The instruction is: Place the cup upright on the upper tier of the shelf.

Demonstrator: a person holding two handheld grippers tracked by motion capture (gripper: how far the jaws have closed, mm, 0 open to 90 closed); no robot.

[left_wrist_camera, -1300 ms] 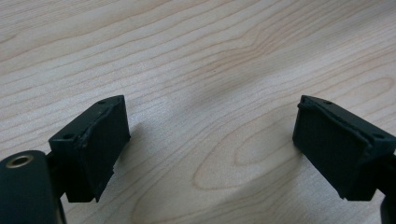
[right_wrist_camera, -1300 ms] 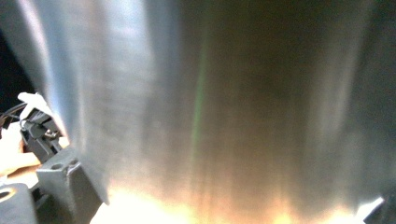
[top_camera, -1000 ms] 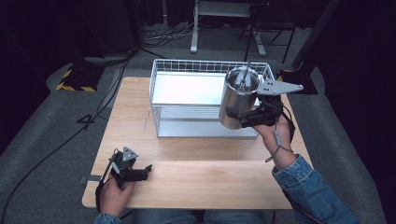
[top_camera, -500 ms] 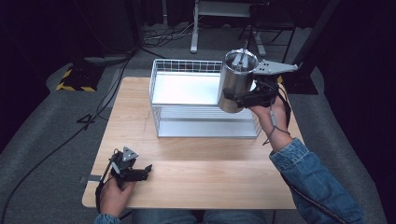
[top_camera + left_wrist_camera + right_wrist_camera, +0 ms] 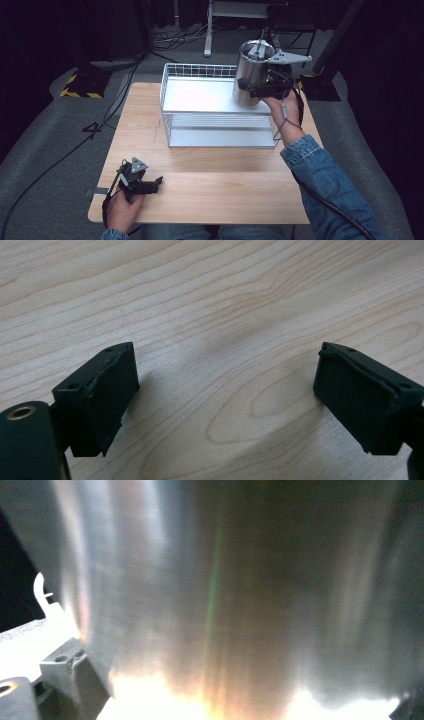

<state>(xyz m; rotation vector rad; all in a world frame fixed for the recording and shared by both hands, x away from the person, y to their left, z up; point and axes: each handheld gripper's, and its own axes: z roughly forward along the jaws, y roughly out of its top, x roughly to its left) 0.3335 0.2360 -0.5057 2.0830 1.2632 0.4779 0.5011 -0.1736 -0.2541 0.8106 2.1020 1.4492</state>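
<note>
Two tools: the right tool [image 5: 248, 89] clamps a shiny steel cylindrical canister [image 5: 251, 70] above the white wire basket [image 5: 200, 70], the left tool [image 5: 158, 181] rests wide open on the pale wooden table [image 5: 225, 185].

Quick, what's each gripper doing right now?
Left gripper: open, holding nothing, over the table.
Right gripper: closed on the steel canister, above the wire basket.

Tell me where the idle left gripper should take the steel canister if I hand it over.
Probably the bare lower wall of the steel canister, coming level from its left, across the wire basket. The canister stands upright with smooth round sides, and the right gripper already clamps its right side. The left gripper is open.
</note>
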